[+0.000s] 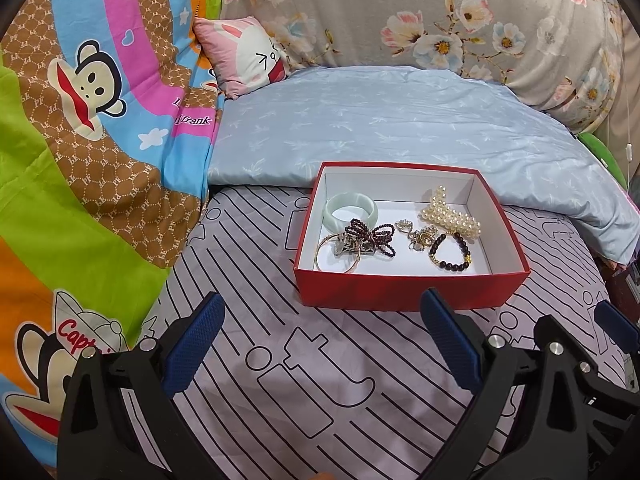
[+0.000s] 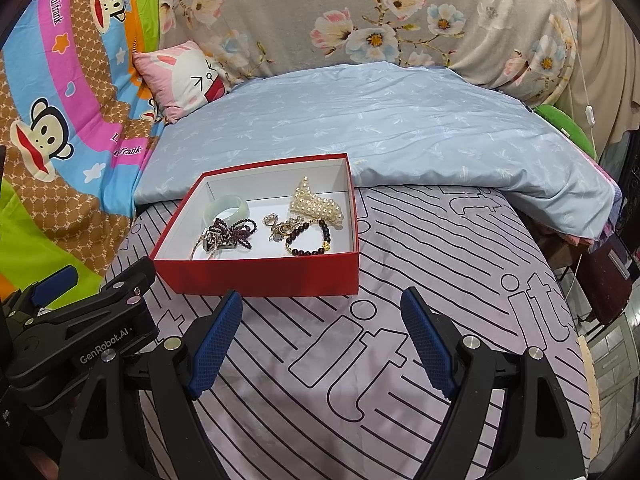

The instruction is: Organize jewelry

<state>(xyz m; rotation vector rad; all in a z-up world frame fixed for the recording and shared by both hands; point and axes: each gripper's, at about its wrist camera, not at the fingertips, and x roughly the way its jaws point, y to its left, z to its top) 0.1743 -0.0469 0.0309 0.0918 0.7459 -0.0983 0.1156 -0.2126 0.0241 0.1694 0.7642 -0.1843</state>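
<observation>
A red box with a white inside sits on the striped lilac bedsheet; it also shows in the right wrist view. In it lie a pale green bangle, a dark red bead string, a gold bangle, a pearl piece, a dark bead bracelet and small gold pieces. My left gripper is open and empty, just in front of the box. My right gripper is open and empty, in front of the box's right corner.
A folded light blue quilt lies behind the box. A bright cartoon blanket rises at the left. A pink rabbit pillow and a floral cover are at the back. The bed's edge drops off at the right.
</observation>
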